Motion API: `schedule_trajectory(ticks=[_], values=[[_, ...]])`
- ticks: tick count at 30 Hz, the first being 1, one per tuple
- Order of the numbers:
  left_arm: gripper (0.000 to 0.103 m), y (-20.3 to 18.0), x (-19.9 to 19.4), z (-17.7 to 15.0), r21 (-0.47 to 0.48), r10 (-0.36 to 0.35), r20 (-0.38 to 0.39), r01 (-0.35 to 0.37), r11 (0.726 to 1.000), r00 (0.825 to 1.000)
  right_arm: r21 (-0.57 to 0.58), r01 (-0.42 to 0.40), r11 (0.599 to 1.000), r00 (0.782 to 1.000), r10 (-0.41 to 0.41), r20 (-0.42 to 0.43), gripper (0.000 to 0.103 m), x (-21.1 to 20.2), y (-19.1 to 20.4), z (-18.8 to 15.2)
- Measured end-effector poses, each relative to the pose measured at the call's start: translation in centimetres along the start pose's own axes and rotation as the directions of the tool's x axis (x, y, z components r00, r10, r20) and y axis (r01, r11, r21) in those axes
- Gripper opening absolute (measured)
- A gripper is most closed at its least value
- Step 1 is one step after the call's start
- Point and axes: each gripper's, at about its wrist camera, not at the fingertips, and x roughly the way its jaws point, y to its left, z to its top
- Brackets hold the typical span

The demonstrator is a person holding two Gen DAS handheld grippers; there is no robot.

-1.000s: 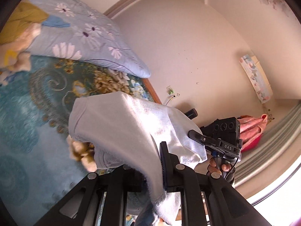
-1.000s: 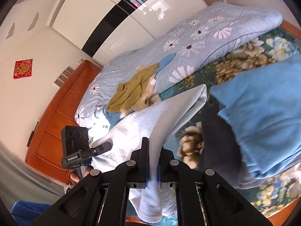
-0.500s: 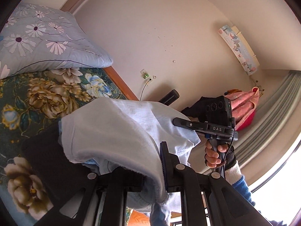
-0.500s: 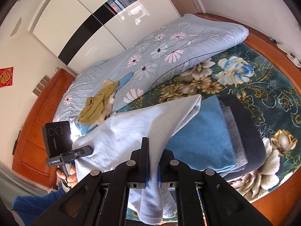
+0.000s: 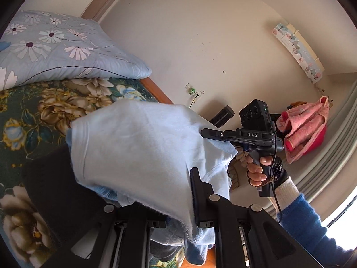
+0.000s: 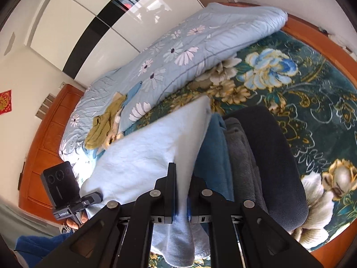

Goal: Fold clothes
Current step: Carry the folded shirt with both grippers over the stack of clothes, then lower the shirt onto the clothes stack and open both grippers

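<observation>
Pale blue soft fleece garment point(image 5: 138, 147) held up between both grippers, above stack of folded clothes on bed w/ dark green floral bedspread point(image 6: 308, 89). Left gripper point(image 5: 178, 192) clamped on one edge of garment: cloth pinched between black fingers point(image 5: 195, 187), tail hanging down below them; left finger mostly covered by cloth. Right gripper point(image 6: 181, 192) closed narrow on other edge, fabric squeezed between its two black fingers point(image 6: 170, 187), end of cloth drooping beneath. Garment spans from right gripper across to other gripper, visible at lower left of right wrist view, gripped by hand point(image 6: 74, 222) w/ blue sleeve. In left wrist view, right-hand tool w/ "DAS" lettering seen at right, its tip touching garment's far edge, held by hand point(image 5: 258, 169) in blue knit sleeve w/ white cuff. Stack under garment: medium blue folded piece point(image 6: 212, 156) on top, grey folded piece point(image 6: 241, 156) below it, dark navy folded piece point(image 6: 274, 160) at bottom, sticking out to the right. Light blue daisy-print quilt point(image 6: 178, 51) bunched along far side of bed, mustard-yellow crumpled garment point(image 6: 104, 125) lying on it. Orange-brown wooden bed frame point(image 6: 312, 33) along edge. Pink and red cloth point(image 5: 308, 129) against cream wall near curtain. White glossy wardrobe doors w/ black stripe point(image 6: 89, 22) behind bed
</observation>
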Motion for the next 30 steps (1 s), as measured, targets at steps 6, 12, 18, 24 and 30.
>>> schedule_trajectory(ticks=[6,12,18,24,30], values=[[0.019,2.2,0.9,-1.3,-0.072,-0.013,-0.033,0.011,0.997,0.999,0.054,-0.035,0.998,0.999,0.035,0.011,0.009,1.0,-2.7,-1.5],[0.026,0.9,-1.5,-0.8,-0.007,0.068,-0.042,-0.068,0.998,0.997,0.031,-0.017,0.999,0.999,0.016,0.028,0.012,0.2,-1.6,-1.8],[0.042,-0.5,-4.3,-0.3,0.065,0.163,-0.034,-0.161,0.985,0.986,0.011,0.106,0.994,0.991,-0.106,0.078,0.022,-3.5,0.3,-2.0],[0.05,-3.7,-5.4,3.1,0.171,0.278,0.067,-0.285,0.943,0.958,-0.088,0.204,0.975,0.974,-0.194,0.113,0.03,-4.8,4.8,-2.3],[0.056,-6.1,-0.9,4.5,0.252,0.309,0.034,-0.307,0.918,0.951,-0.222,0.281,0.934,0.96,-0.277,0.051,0.032,-0.3,9.2,-2.9]])
